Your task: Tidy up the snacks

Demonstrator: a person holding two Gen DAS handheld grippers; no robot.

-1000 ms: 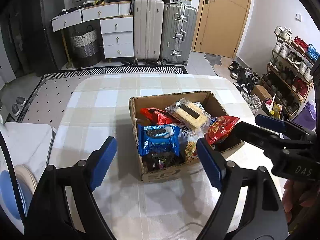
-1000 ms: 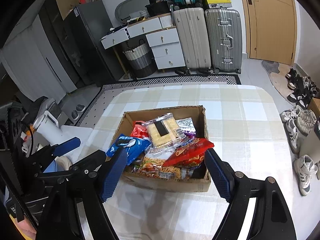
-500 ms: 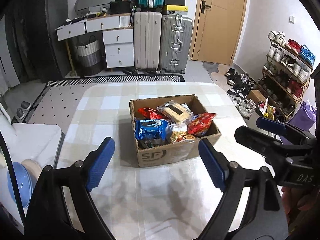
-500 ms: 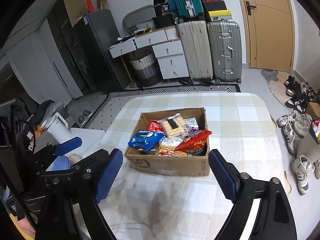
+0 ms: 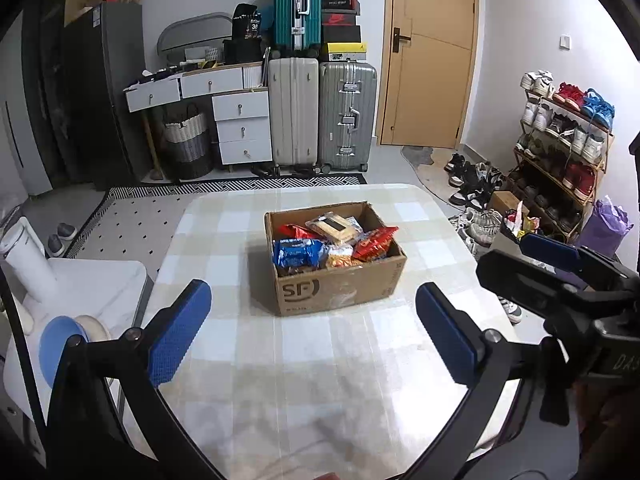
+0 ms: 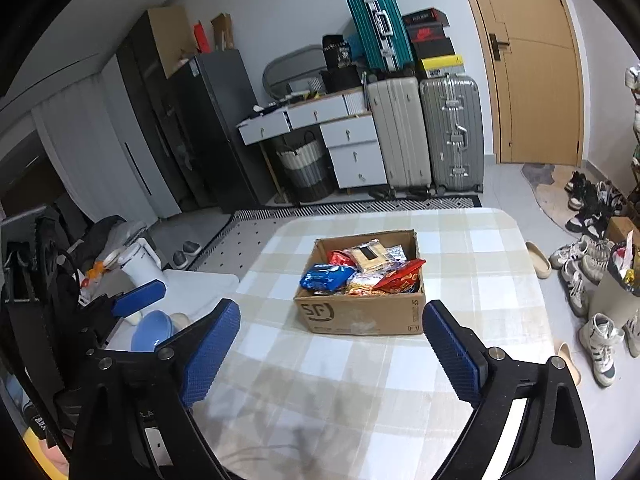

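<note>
Where one box (image 5: pixel 340 288) sits, two red packets (image 5: pixel 374 242)

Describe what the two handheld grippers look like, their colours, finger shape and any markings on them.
Both look alike. The left gripper and the right gripper have matte black frames with curved arms, silver bolts at the joints, and two flat fingers faced with textured blue pads. Pale lettering that starts "DAS" marks the right gripper's body, seen from the left wrist view. No sleeve is clearly visible.
</note>
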